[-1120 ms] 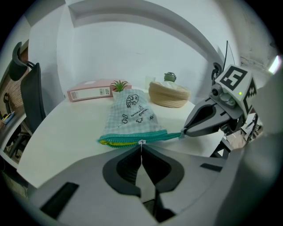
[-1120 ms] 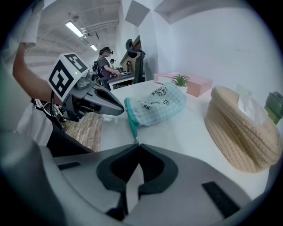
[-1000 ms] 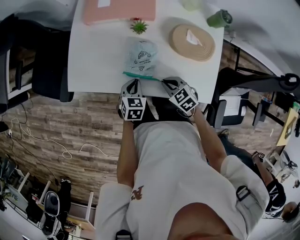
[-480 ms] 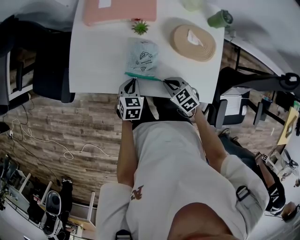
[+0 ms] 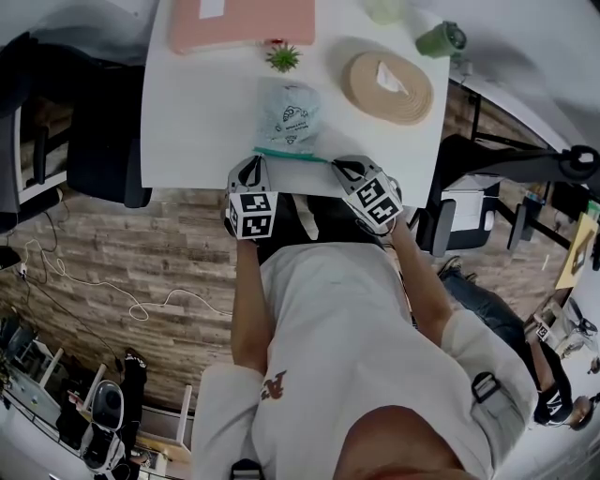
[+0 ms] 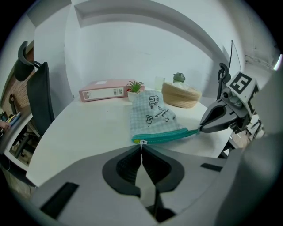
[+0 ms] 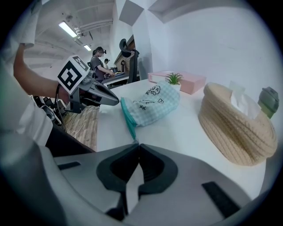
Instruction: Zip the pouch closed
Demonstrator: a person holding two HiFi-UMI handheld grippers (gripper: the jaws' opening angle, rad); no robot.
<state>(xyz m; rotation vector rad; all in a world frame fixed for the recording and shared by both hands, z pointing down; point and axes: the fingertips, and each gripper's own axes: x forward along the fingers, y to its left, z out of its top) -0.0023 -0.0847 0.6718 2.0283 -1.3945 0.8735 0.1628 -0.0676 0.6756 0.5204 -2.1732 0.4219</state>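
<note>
A pale checked pouch (image 5: 289,111) with a teal zipper edge (image 5: 291,154) lies on the white table (image 5: 197,112), its zipper side toward me. In the left gripper view the zipper (image 6: 164,135) runs across the pouch's (image 6: 152,115) near edge. My left gripper (image 6: 142,145) is shut on the small zipper pull (image 6: 142,142) at the left end. My right gripper (image 7: 137,143) is shut on the zipper's other end, where the teal strip (image 7: 128,123) leads from the pouch (image 7: 152,103) into its tips. From above, both grippers (image 5: 255,161) (image 5: 330,162) sit at the table's near edge.
A pink box (image 5: 241,21) and a small potted plant (image 5: 283,58) stand behind the pouch. A round woven basket with a tissue (image 5: 386,86) and a green cup (image 5: 439,38) are at the back right. A black office chair (image 5: 101,127) stands left of the table.
My left gripper has slid left along the pouch's zipper edge. The right gripper has stayed at the other end.
</note>
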